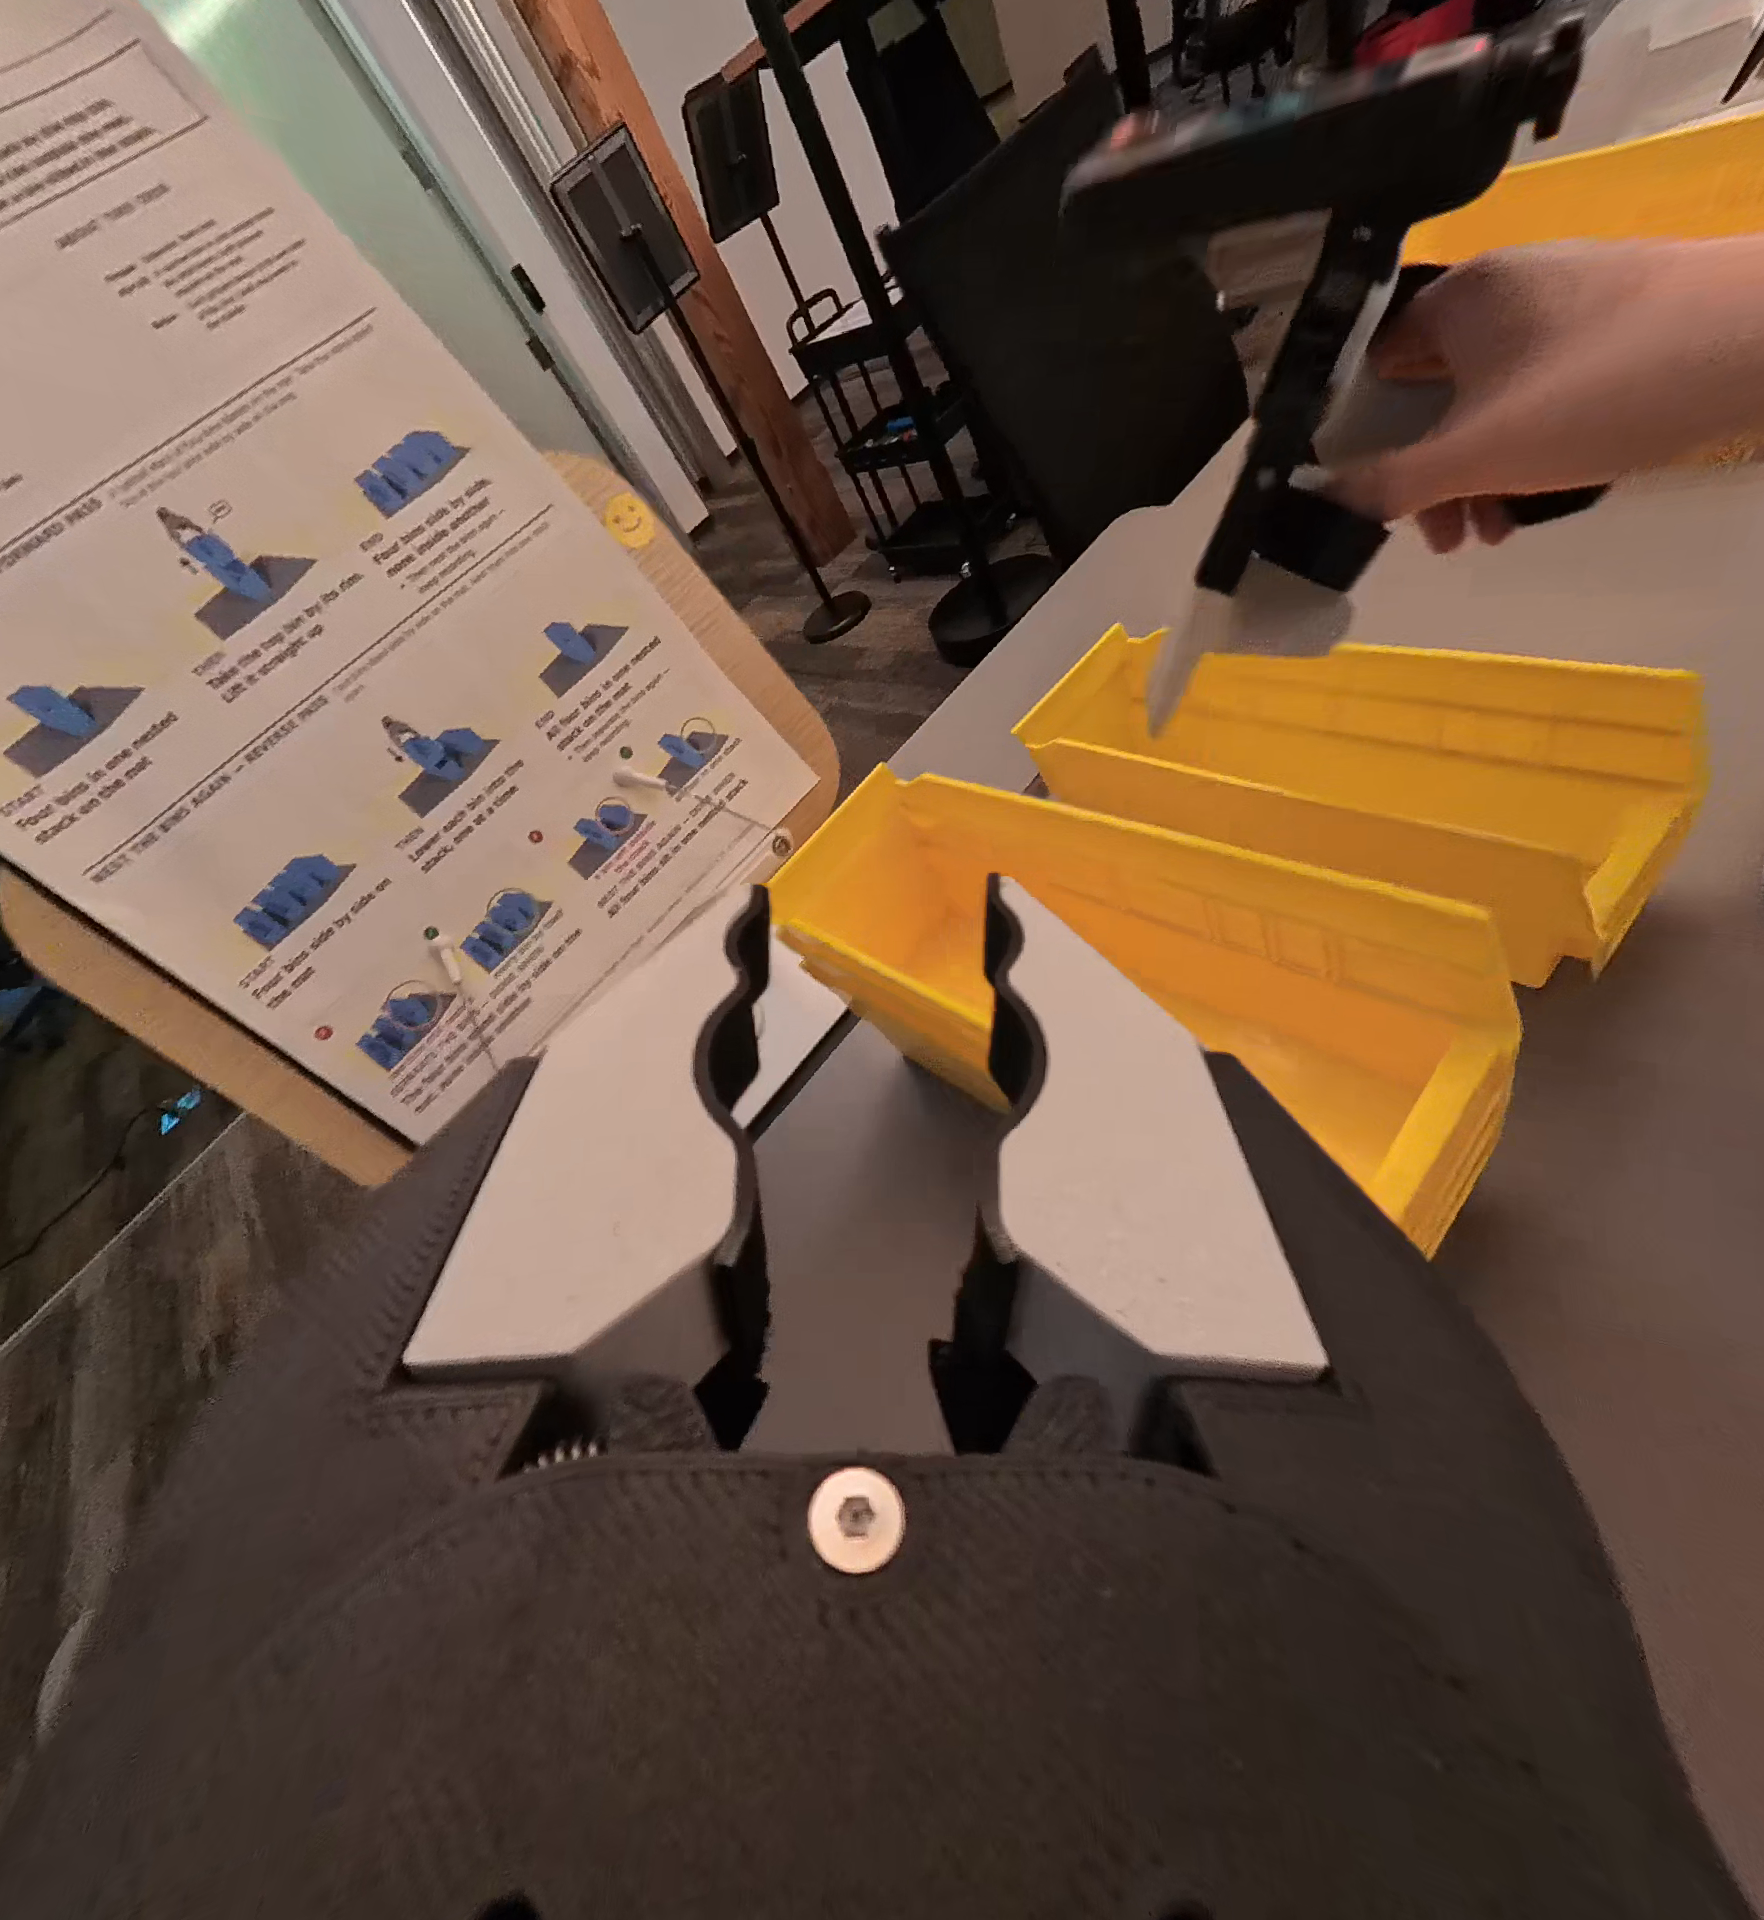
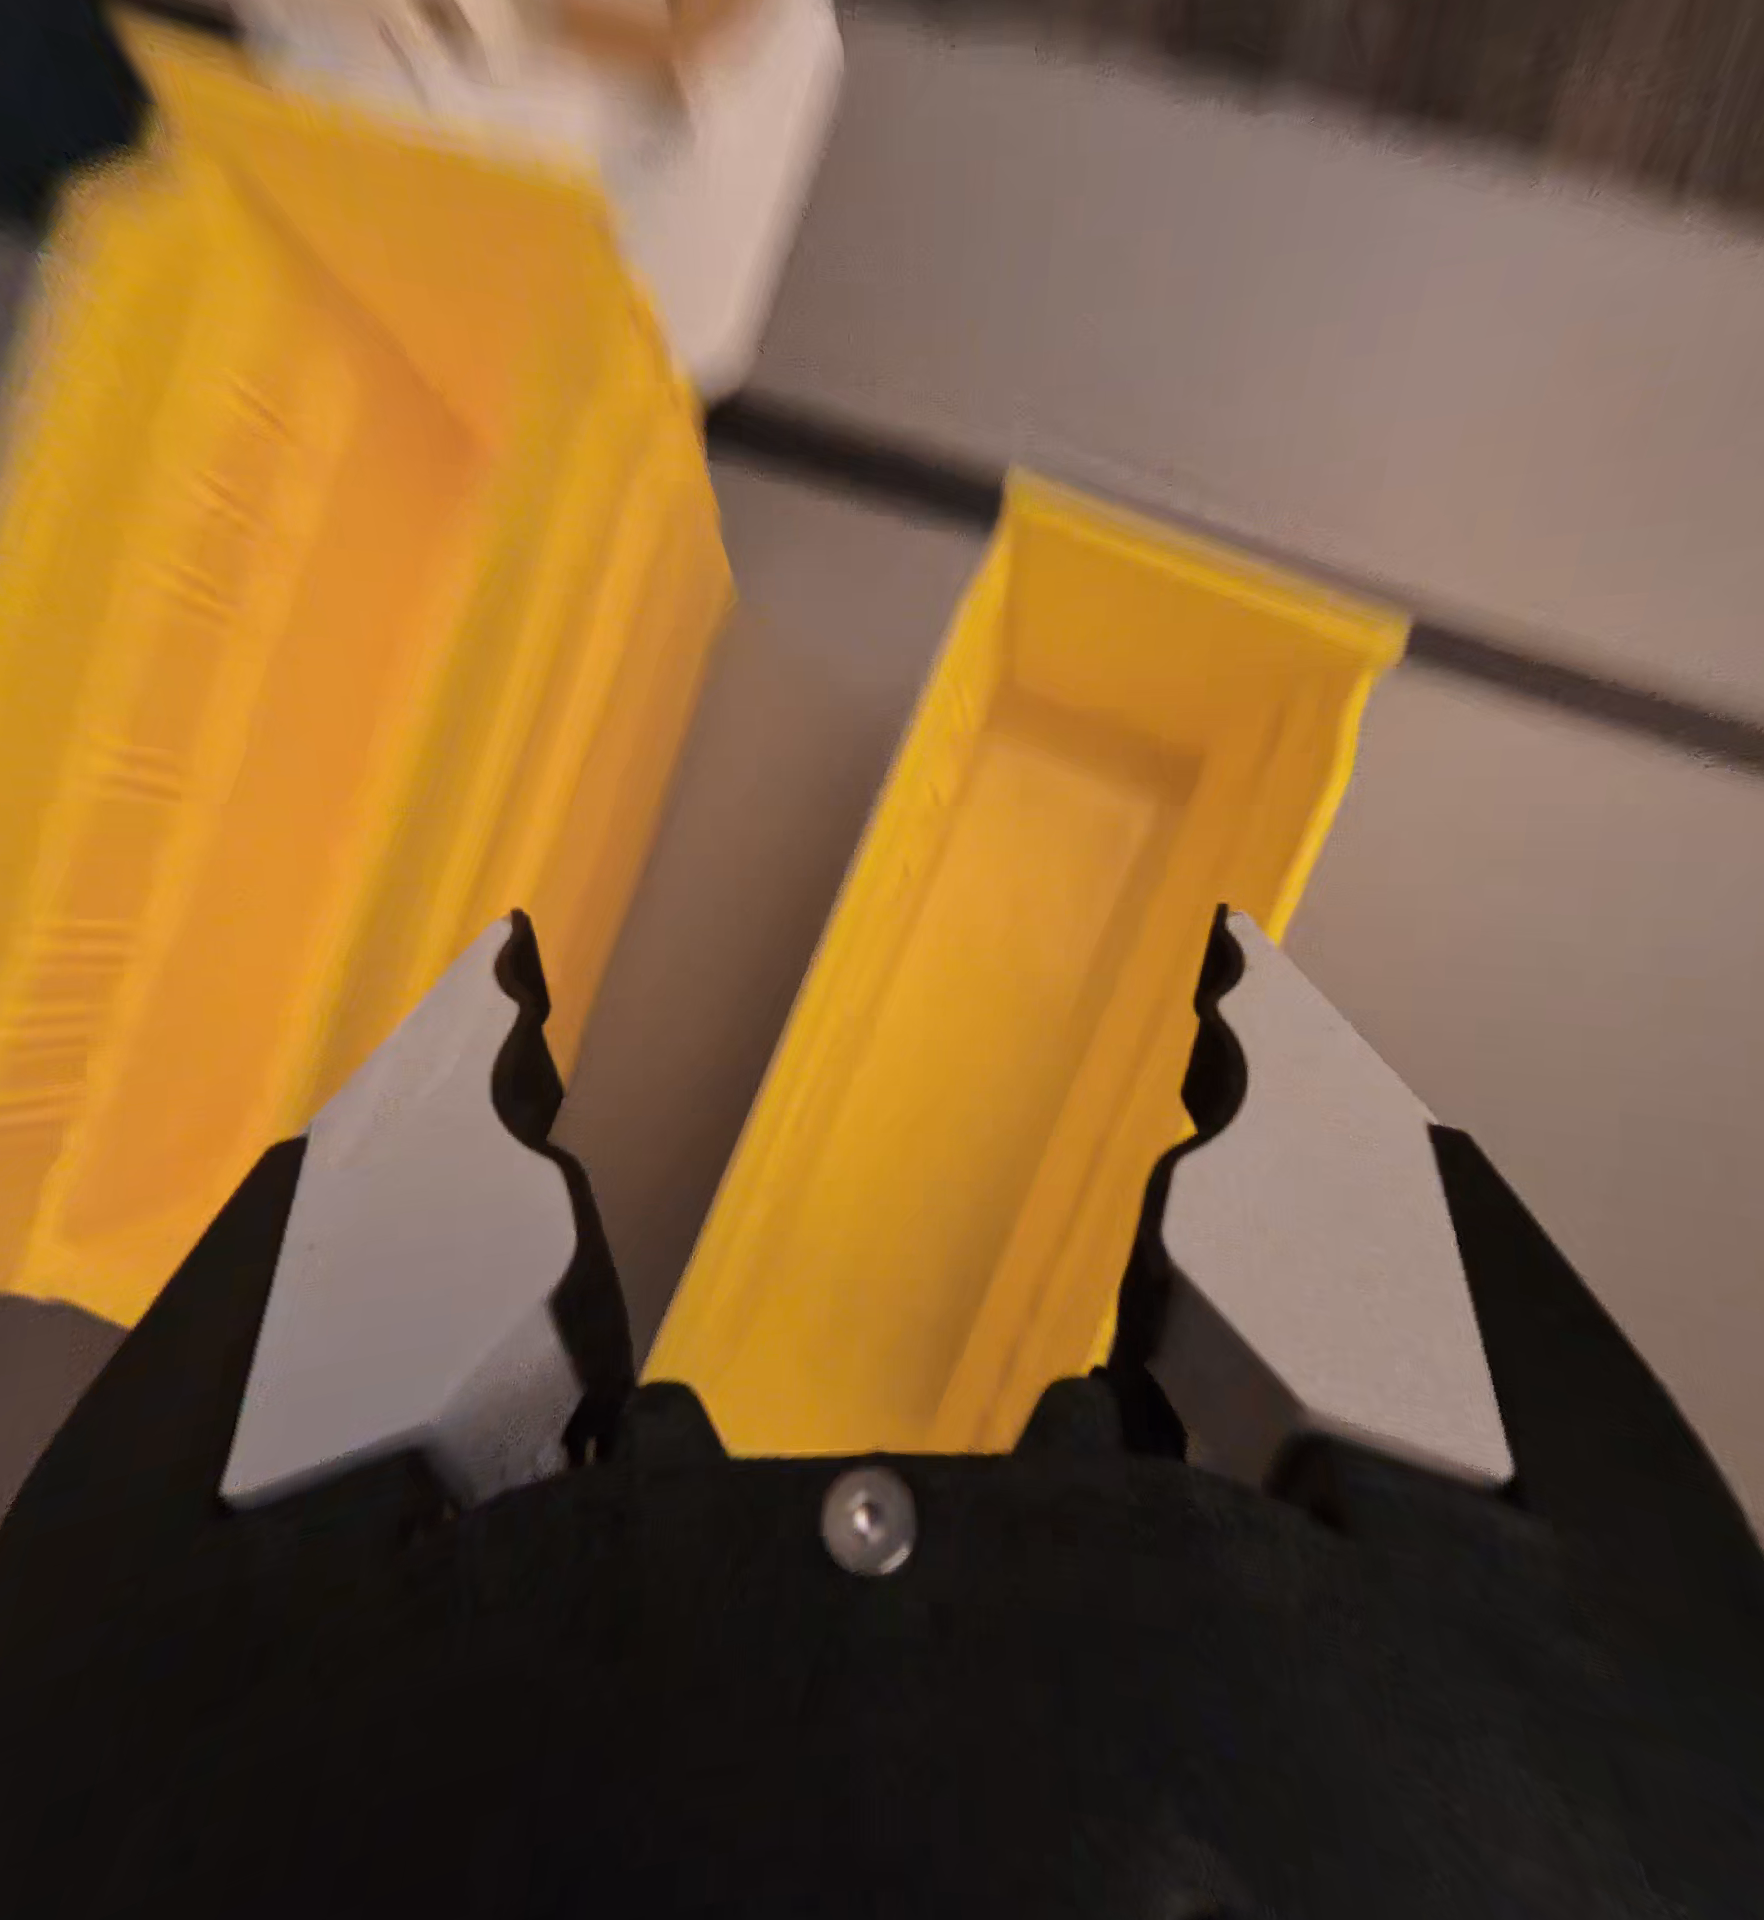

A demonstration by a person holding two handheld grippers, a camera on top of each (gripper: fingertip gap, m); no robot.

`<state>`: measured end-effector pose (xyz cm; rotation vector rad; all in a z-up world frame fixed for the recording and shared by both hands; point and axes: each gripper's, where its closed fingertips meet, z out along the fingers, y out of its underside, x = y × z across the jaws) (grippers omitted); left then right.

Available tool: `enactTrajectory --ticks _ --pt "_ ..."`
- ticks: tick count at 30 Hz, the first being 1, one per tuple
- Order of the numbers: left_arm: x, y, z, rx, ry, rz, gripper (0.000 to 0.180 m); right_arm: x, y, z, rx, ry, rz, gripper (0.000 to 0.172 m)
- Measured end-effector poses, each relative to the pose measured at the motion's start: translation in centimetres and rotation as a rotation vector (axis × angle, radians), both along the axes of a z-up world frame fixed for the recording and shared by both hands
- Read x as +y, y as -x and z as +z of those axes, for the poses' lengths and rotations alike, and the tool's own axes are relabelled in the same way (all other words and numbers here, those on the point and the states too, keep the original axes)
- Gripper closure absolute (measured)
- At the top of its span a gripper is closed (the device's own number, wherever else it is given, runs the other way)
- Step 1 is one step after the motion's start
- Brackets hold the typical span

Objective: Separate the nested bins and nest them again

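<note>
Yellow plastic bins lie on a grey table (image 1: 1636, 1351), seen from the left wrist view alongside other items. At far left, a printed instruction sheet (image 1: 234, 623) with blue pictures lies on a light wooden board (image 1: 712, 582) with rounded corners. Next comes the left gripper (image 1: 873, 904), its jaws partly open: one finger stands outside the near end wall of the nearest bin (image 1: 1221, 997), the other finger (image 1: 1008, 997) inside it, with a visible gap between pad and wall, so nothing is gripped. That nearest bin shows layered rims at its end, suggesting several nested together. Just beside it to the right lies a second bin (image 1: 1377, 790), separate and parallel. Above its far end, a hand (image 1: 1543, 384) holds the right gripper (image 2: 867, 935) with a fingertip (image 1: 1184, 665) pointing down near the rim. A third yellow bin (image 1: 1636, 177) sits at the upper right, well apart. In the blurred right wrist view, the right gripper's jaws stand wide open above a narrow bin, pads clear of it.
</note>
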<state>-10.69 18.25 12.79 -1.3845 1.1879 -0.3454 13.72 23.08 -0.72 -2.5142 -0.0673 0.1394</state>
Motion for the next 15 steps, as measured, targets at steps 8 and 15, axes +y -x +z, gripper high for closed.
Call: enactTrajectory --ticks 8,15 --pt "-0.6 -4.2 0.0 -0.118 0.069 -0.070 0.095 -0.4 -3.7 12.7 -0.195 -1.059 0.079 0.073" --pt "2.4 -7.1 -4.1 -0.176 0.400 0.069 0.051 -0.6 -5.8 13.7 -0.150 -1.138 0.023 0.075"
